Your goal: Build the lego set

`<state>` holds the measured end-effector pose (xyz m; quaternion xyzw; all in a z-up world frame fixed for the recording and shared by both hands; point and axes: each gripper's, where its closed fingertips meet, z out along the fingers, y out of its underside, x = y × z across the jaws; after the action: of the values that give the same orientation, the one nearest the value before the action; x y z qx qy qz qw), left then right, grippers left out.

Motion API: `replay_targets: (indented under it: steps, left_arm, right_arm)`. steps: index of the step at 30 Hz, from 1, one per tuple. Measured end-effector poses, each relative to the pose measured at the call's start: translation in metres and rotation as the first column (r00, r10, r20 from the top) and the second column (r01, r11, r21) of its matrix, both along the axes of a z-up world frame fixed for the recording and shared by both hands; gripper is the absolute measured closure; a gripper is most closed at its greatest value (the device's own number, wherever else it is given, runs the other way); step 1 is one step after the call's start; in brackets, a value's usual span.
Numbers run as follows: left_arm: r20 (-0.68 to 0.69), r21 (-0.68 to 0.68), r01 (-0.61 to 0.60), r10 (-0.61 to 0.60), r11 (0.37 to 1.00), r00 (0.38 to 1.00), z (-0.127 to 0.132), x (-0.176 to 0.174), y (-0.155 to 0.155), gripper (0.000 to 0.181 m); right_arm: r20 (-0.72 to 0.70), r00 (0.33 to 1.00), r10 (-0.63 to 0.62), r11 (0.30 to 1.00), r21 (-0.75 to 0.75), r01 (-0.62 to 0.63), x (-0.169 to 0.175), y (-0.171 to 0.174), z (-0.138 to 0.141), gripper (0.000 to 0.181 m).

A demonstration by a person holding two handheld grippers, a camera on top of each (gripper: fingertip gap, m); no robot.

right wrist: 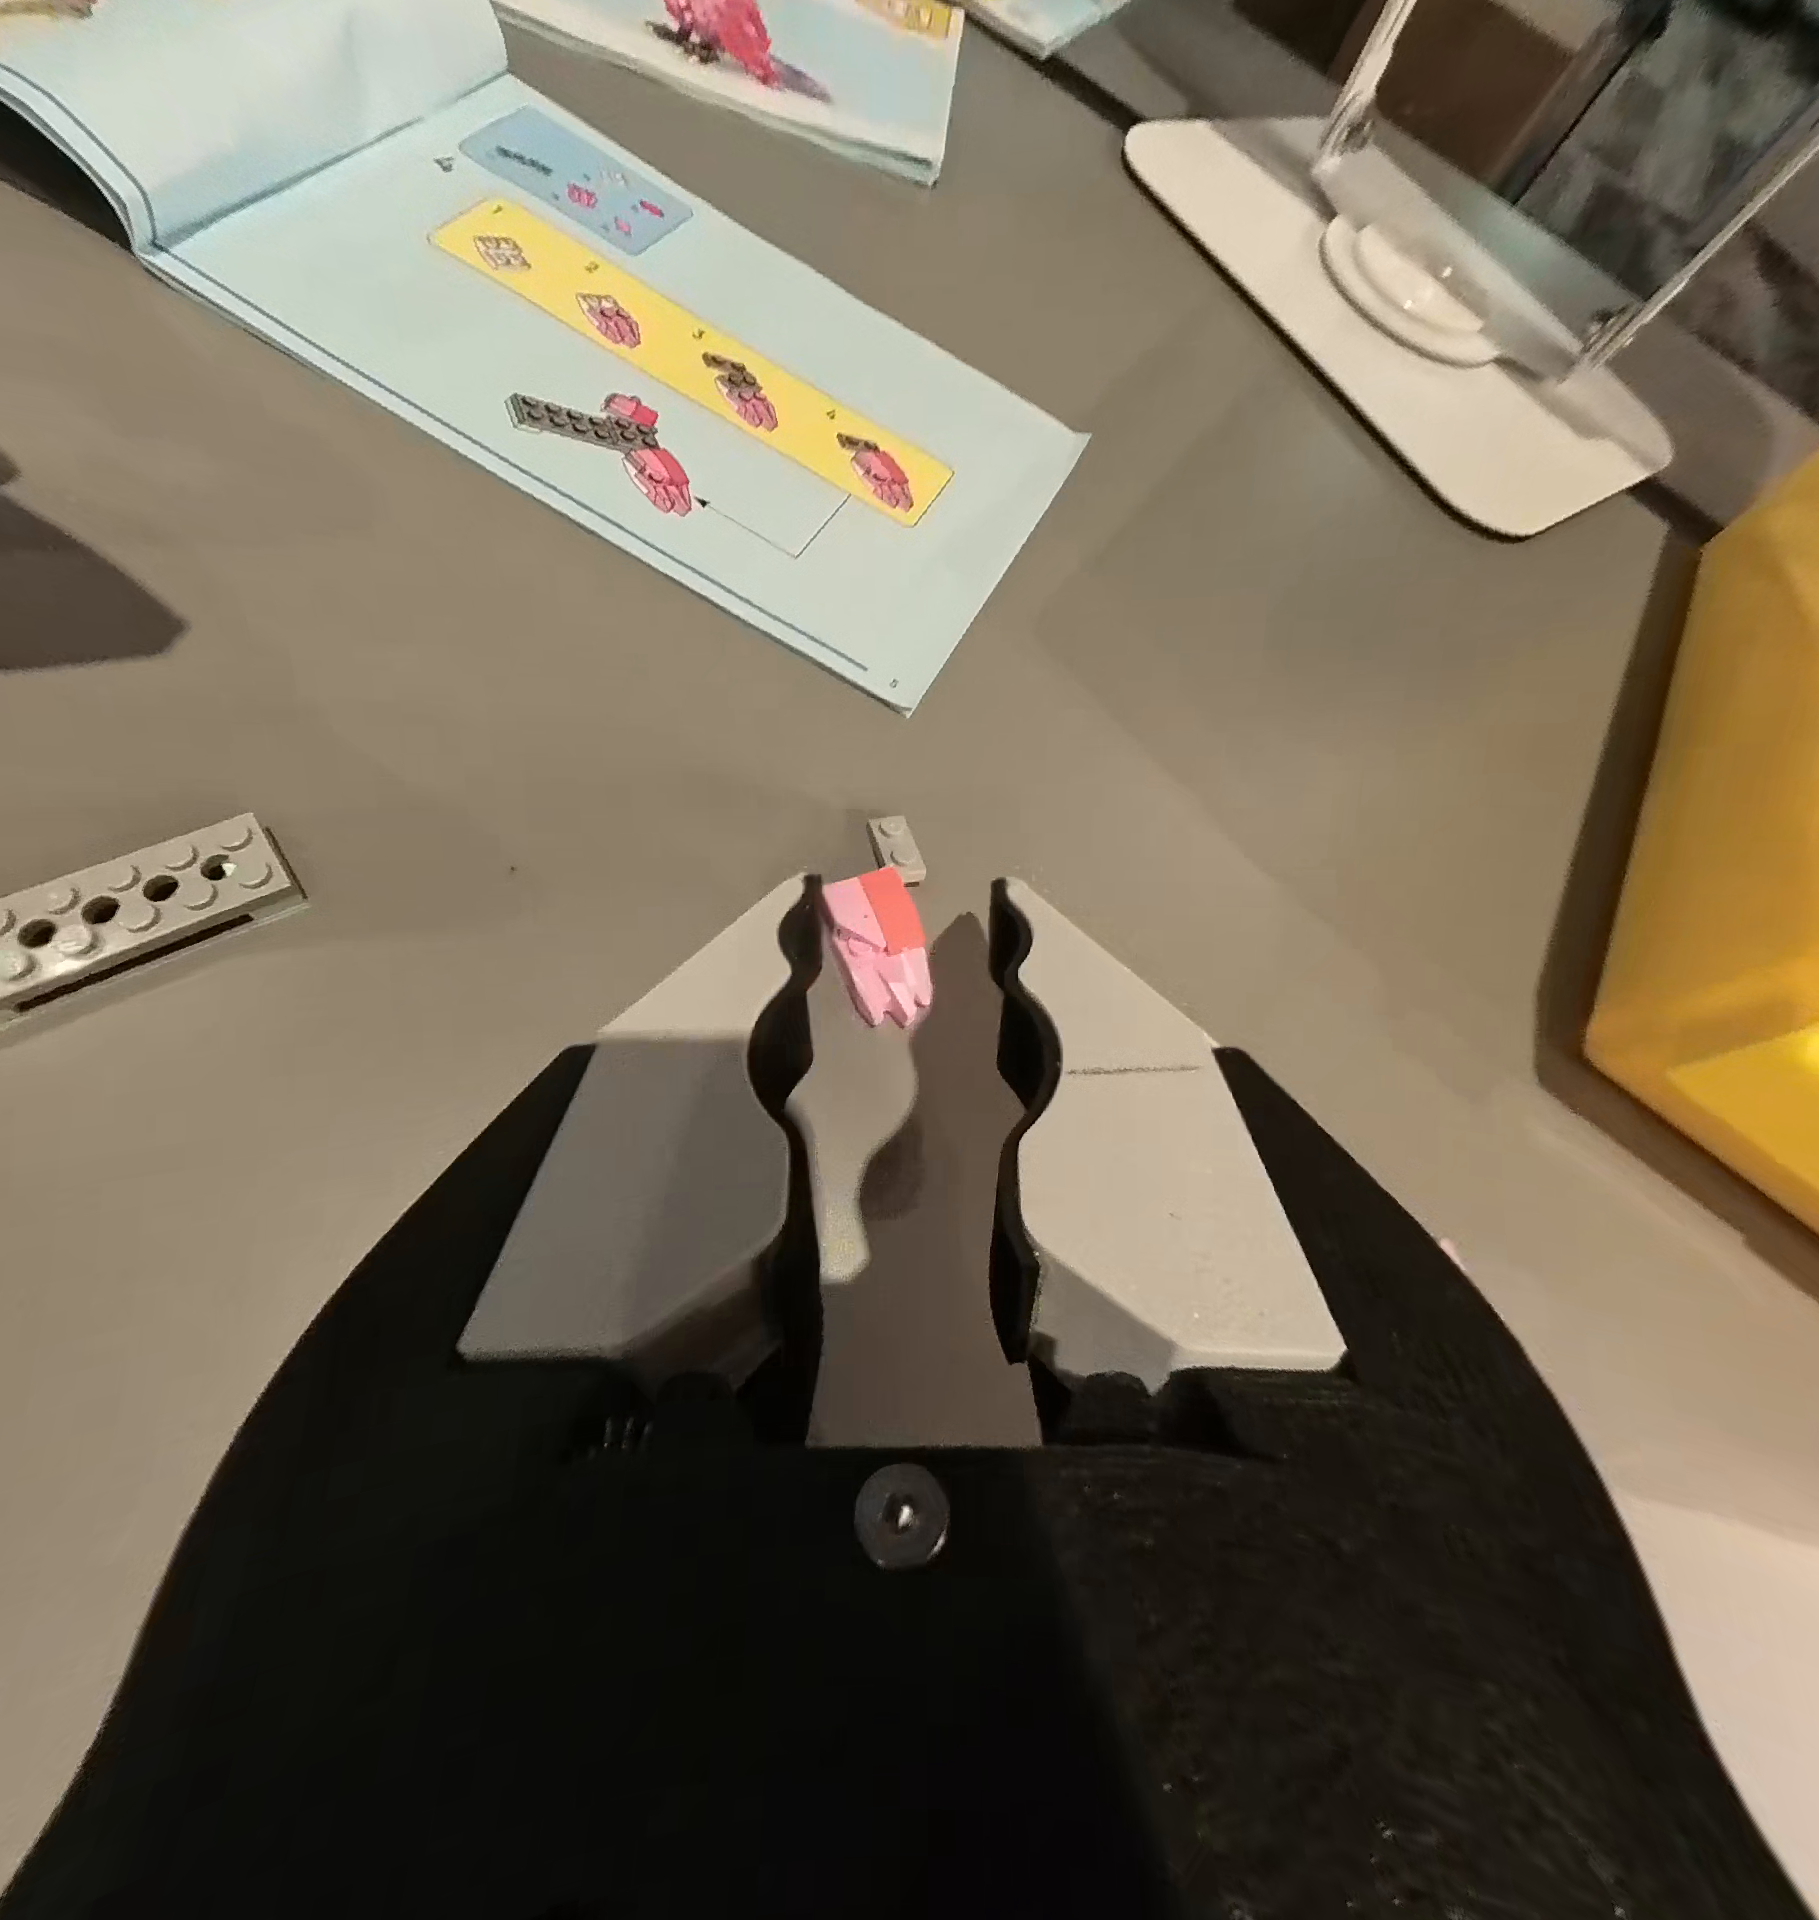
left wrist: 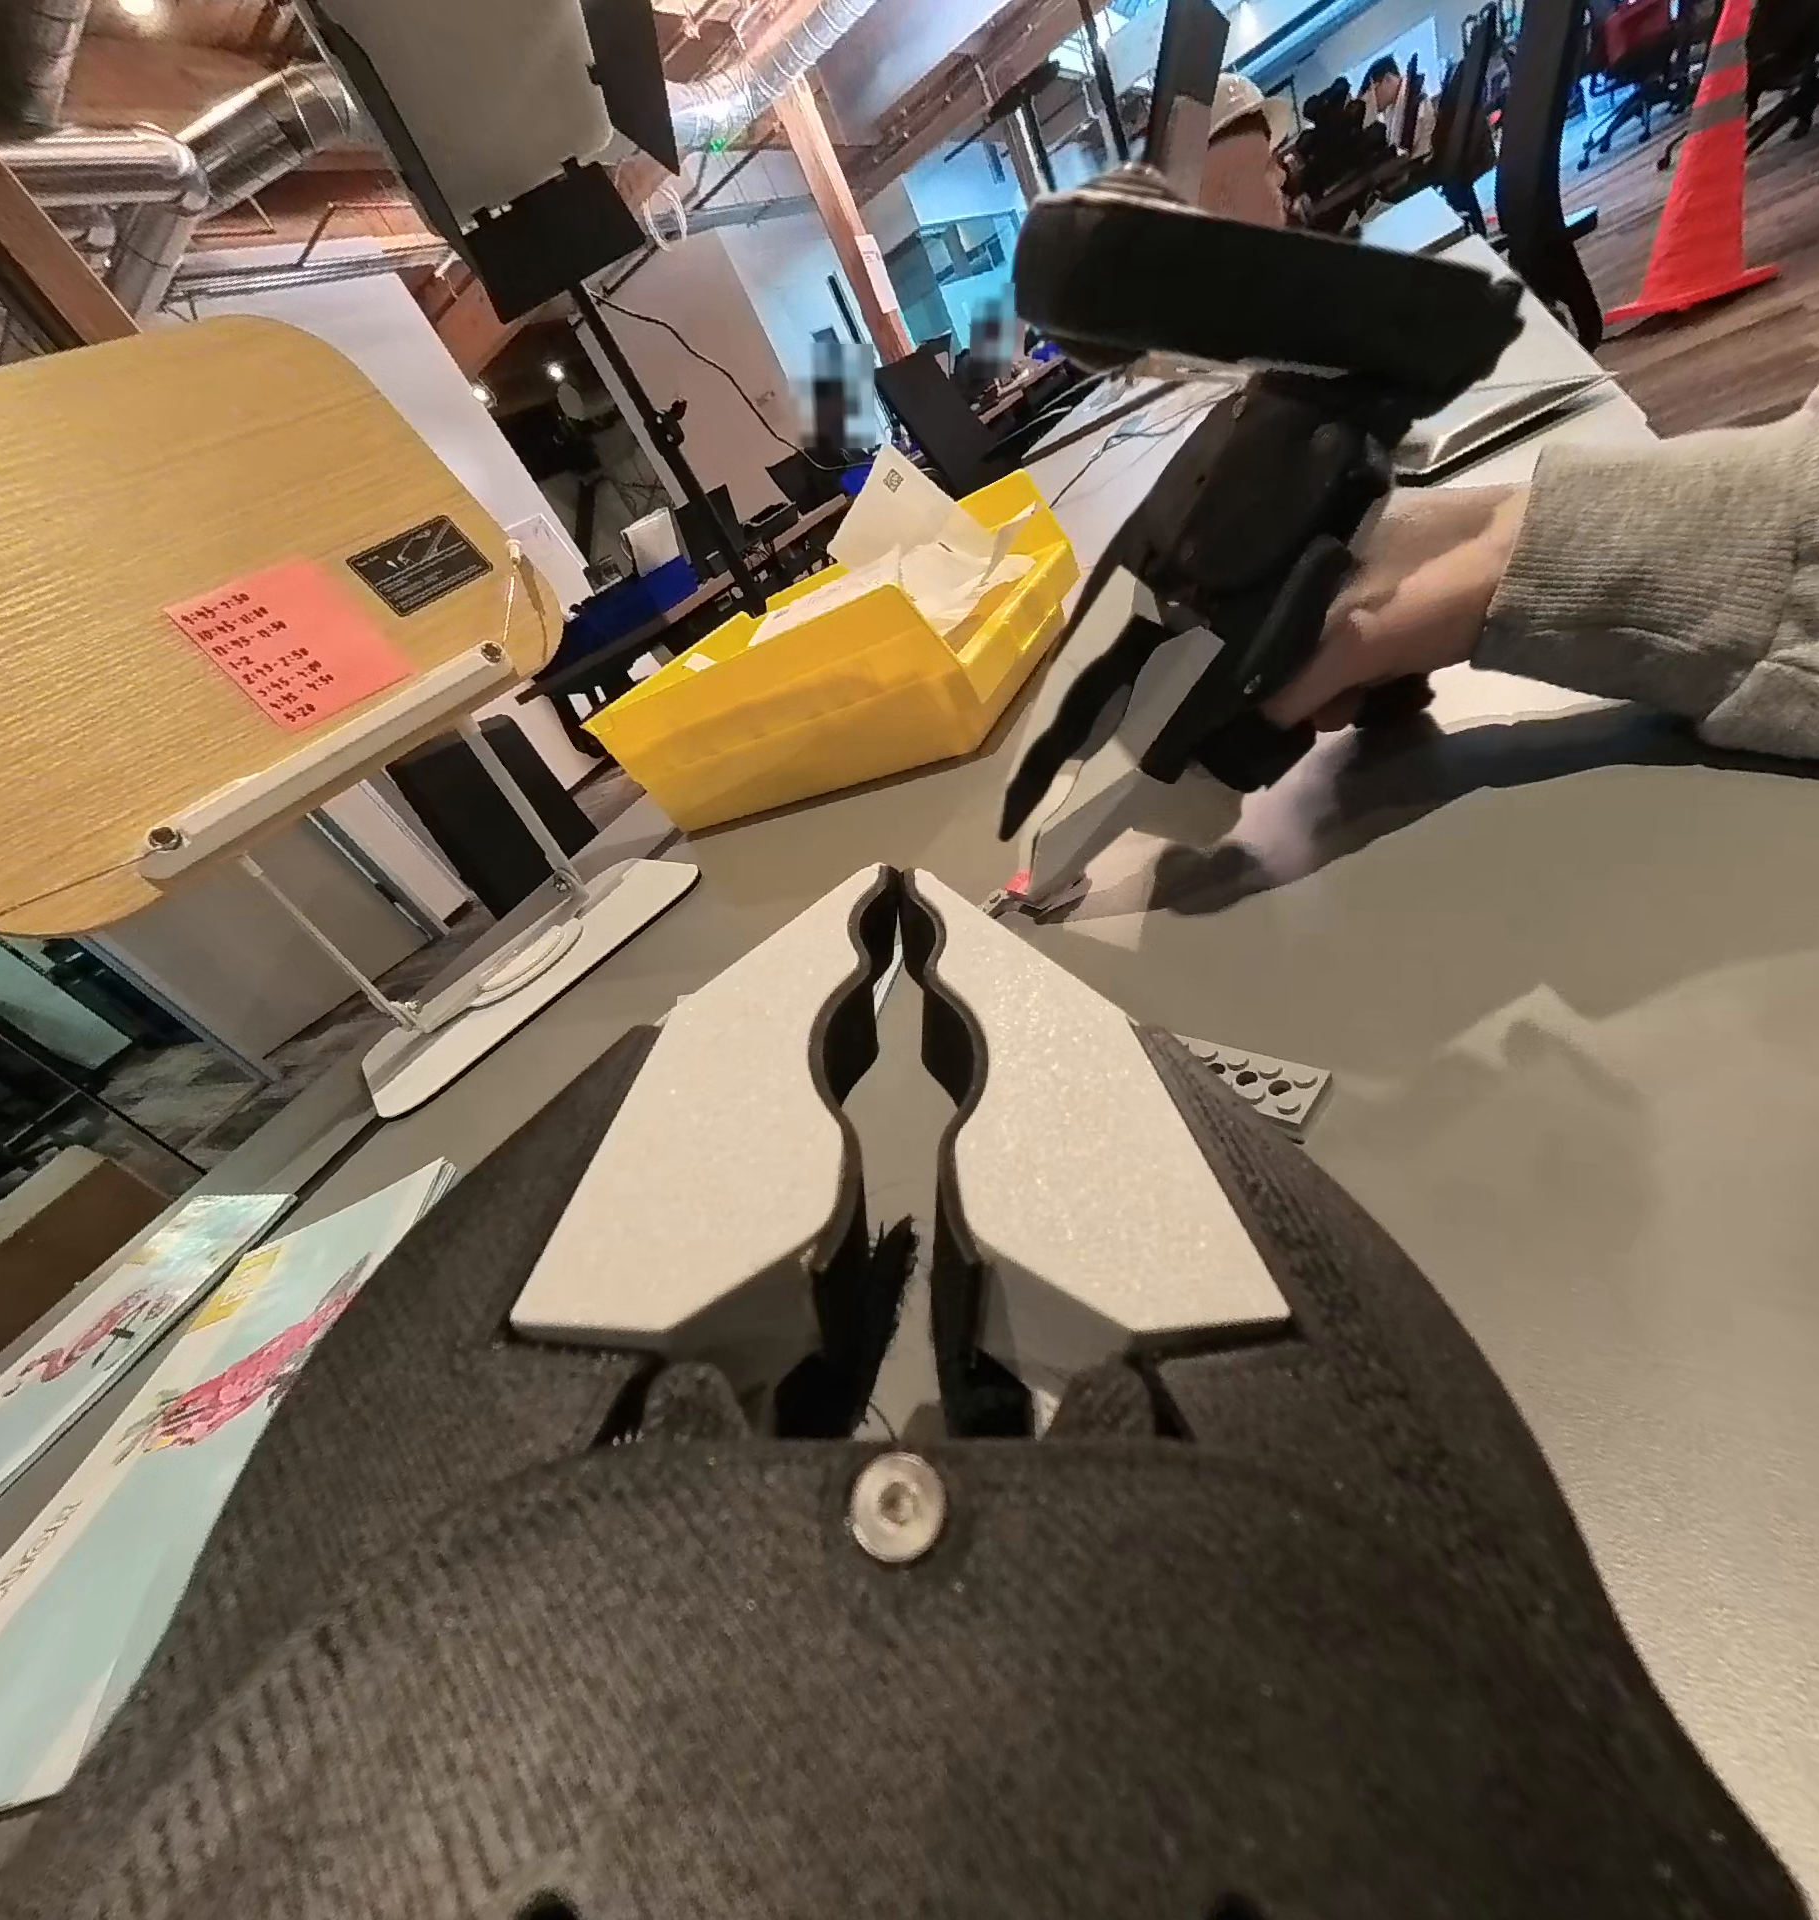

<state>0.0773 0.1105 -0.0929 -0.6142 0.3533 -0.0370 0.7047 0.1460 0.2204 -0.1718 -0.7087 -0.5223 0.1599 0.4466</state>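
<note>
The right gripper (right wrist: 900, 894), spread wide, straddles the pink assembly (right wrist: 877, 951) near the small grey plate (right wrist: 898, 847), probably to grasp it, while the left gripper (left wrist: 900, 883) waits clenched and empty.

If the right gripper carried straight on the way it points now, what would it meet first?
Most likely the small pink piece, which lies on the grey table between the fingertips of the open right gripper. A small grey plate lies just beyond it. Height above the table is unclear.

yellow bin (left wrist: 832, 675), wooden stand (left wrist: 157, 582), traffic cone (left wrist: 1705, 177)
</note>
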Motion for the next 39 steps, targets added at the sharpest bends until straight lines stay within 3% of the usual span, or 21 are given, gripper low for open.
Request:
replay_targets:
  steps: [25, 28, 31, 39]
  left_arm:
    - [-0.002, -0.002, 0.001, -0.001, 1.000, 1.000, -0.001, 0.001, 0.001, 0.181]
    - [0.002, -0.001, 0.002, -0.002, 1.000, 1.000, 0.000, 0.000, 0.001, 0.181]
    - [0.011, -0.002, -0.001, 0.001, 1.000, 1.000, 0.001, -0.001, 0.001, 0.181]
    - [0.051, -0.067, -0.003, 0.006, 0.998, 0.999, 0.000, -0.009, 0.005, 0.181]
  right_arm:
    - [0.021, 1.000, 0.021, 0.993, -0.114, -0.018, 0.000, -0.004, -0.010, 0.166]
    - [0.040, 0.999, 0.017, 0.999, -0.042, -0.016, 0.000, -0.004, -0.008, 0.166]
    - [0.061, 0.998, 0.022, 0.992, 0.120, -0.029, -0.002, -0.007, 0.000, 0.166]
    - [0.037, 0.977, 0.210, 0.871, 0.446, -0.204, -0.034, -0.050, 0.032, 0.166]
